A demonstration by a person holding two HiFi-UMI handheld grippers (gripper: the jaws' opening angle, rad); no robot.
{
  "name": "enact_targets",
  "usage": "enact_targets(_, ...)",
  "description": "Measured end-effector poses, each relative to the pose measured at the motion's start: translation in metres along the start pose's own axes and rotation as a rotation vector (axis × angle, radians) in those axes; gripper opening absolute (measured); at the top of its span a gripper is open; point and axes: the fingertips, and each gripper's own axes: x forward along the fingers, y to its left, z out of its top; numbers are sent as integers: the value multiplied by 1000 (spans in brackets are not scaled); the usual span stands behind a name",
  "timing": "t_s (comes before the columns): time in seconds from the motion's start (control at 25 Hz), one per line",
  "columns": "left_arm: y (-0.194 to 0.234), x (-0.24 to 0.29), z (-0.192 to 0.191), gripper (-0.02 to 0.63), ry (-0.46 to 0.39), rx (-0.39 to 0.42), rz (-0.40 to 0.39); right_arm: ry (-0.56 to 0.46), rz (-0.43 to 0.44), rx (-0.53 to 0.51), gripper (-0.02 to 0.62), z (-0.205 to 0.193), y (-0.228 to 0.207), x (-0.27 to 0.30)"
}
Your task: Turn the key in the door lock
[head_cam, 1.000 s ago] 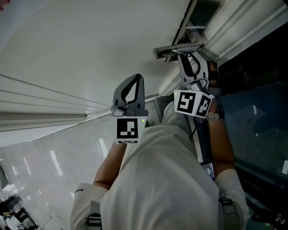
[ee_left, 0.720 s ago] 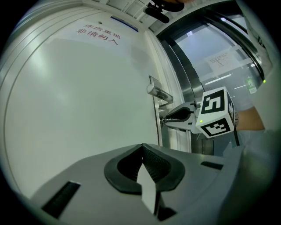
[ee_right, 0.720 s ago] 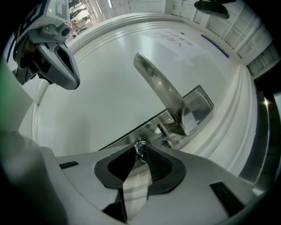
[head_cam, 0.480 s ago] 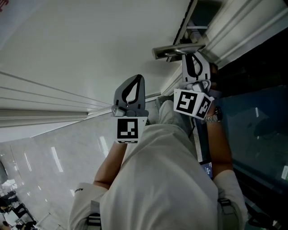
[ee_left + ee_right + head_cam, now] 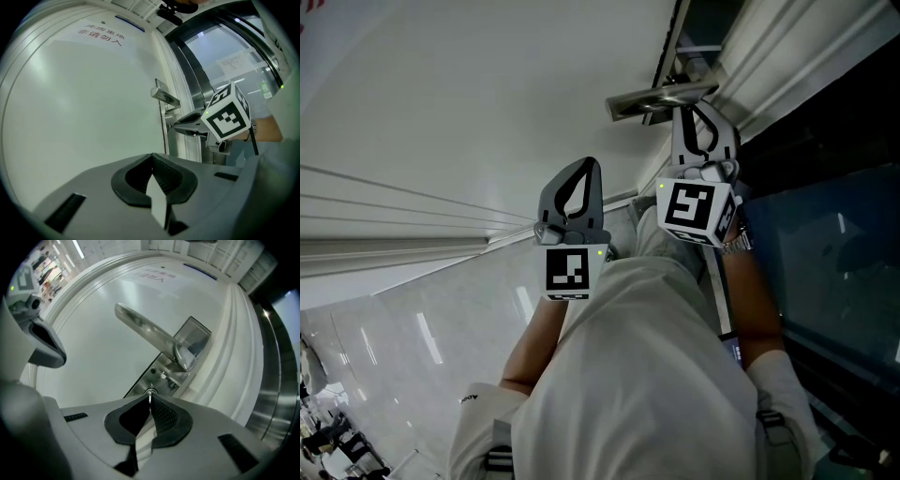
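Head view: right gripper [image 5: 694,107] level, just closing on key [image 5: 150,398]; left gripper [image 5: 592,161] closed.

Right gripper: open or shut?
Shut on the key: right gripper jaws have just been closing and pinch its thin edge at the lock.

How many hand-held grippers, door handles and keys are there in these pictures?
Hand-held grippers: 2, the left hand-held gripper and the right hand-held gripper
Door handle: 1
Key: 1, gripped by the right one, whose jaws have just been closing
Total: 4
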Motion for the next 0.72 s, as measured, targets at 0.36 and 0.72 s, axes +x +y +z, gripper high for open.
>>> enact_targets(0.36, 5, -12, -6, 9, 18, 1, 21, -1, 133, 729, 12, -2, -7, 0)
enact_targets(0.72, 10, -17, -16, 9, 40, -7, 43, 8, 187, 1253, 11, -13, -9, 4)
